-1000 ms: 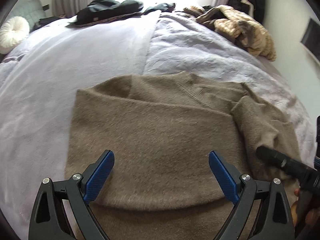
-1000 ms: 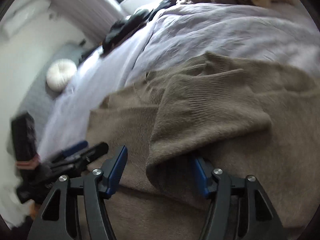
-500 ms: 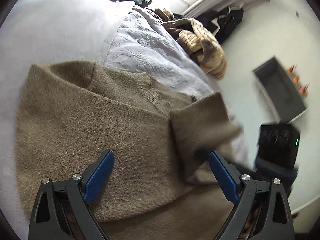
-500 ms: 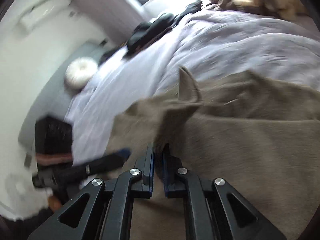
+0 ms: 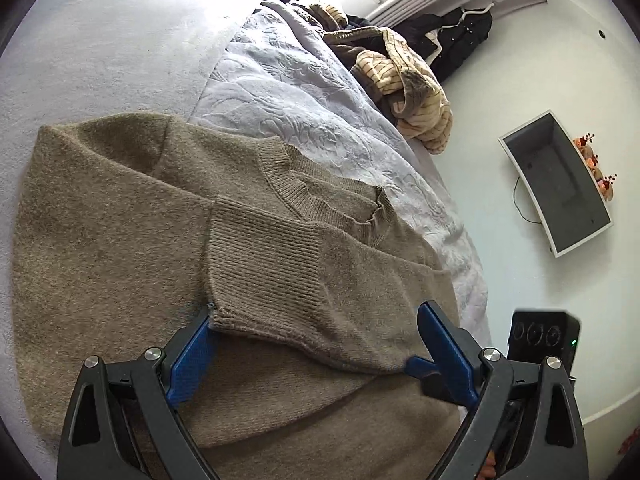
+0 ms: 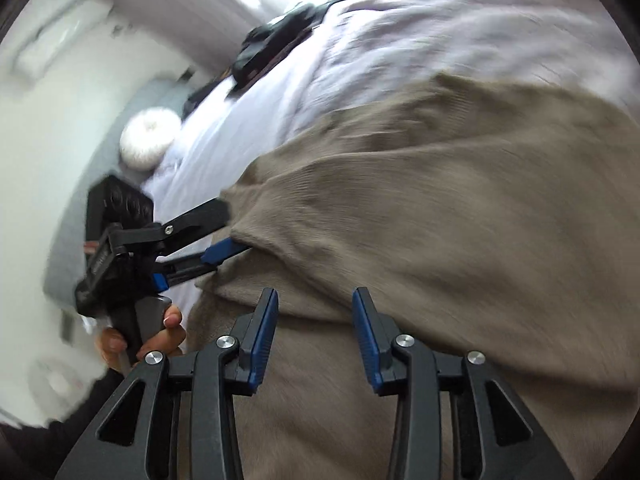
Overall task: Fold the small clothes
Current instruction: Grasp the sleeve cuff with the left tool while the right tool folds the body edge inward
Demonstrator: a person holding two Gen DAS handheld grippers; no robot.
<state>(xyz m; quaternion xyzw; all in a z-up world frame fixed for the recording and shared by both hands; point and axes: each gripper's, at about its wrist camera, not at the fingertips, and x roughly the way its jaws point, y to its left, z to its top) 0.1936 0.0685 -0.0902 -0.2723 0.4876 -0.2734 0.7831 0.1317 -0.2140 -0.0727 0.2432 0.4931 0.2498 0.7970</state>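
Right wrist: right tool (image 6: 314,334) newly reopened, sleeve (image 5: 280,264) released.

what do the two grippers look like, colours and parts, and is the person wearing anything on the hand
Both grippers, left gripper and right gripper, have black plastic frames with triangular cut-outs, silver round rivets at the pivots and flat blue pads on the jaws. The left one carries a black camera block behind its arms. The hand on its dark grip wears no glove; a dark sleeve shows below.

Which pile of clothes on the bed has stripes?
The tan striped garment heaped at the bed's right edge. The brown sweater lying spread in front is plain knit, and the dark clothes by the window show no such stripes.
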